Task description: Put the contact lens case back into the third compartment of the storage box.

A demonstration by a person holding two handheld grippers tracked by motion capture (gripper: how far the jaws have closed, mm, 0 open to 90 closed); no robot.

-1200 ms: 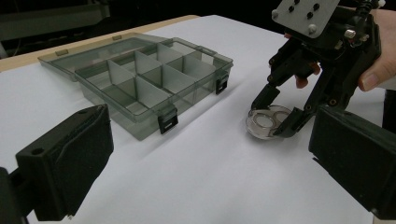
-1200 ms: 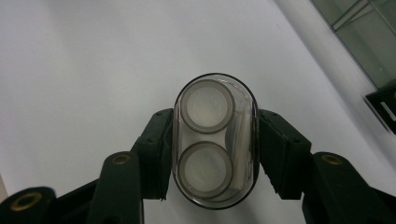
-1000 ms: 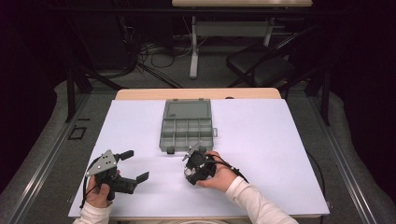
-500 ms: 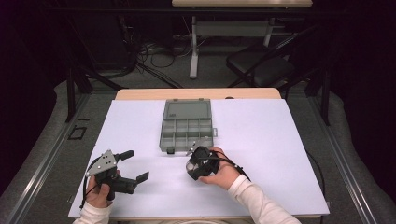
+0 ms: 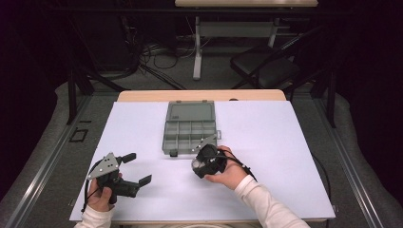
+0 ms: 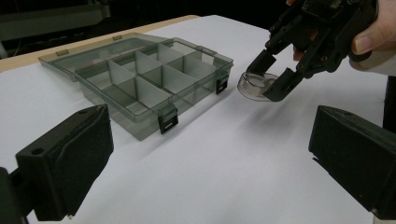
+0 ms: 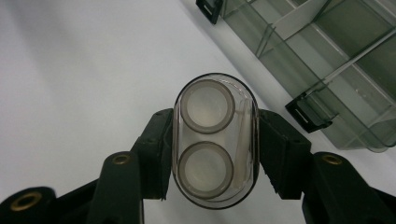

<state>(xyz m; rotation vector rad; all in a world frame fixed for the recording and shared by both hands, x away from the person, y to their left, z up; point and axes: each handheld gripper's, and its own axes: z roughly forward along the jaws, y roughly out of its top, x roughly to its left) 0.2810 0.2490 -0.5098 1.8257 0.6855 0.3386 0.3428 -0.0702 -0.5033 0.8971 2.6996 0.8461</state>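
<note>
Carrying clear oval plastic two-well dish (image 7: 215,140), clamped in right gripper (image 7: 215,149), toward near-right of open grey compartment box (image 5: 190,130); lowering in next.

**Clear cup clamped beside the open organiser box**

The left gripper (image 6: 210,163) is looking out between its two black jaws, which are standing wide apart at the near left and near right with nothing but the white table (image 6: 224,158) between them. Farther off, on the left, a smoky grey compartment box (image 6: 144,79) is lying open, its lid folded back flat behind it and its two black latches facing the near side. To its right, the right gripper (image 6: 275,74) is reaching down from a hand (image 6: 378,32), its jaws pinching a small clear cup (image 6: 254,85) just beside the box's right end, low over the table.
</note>
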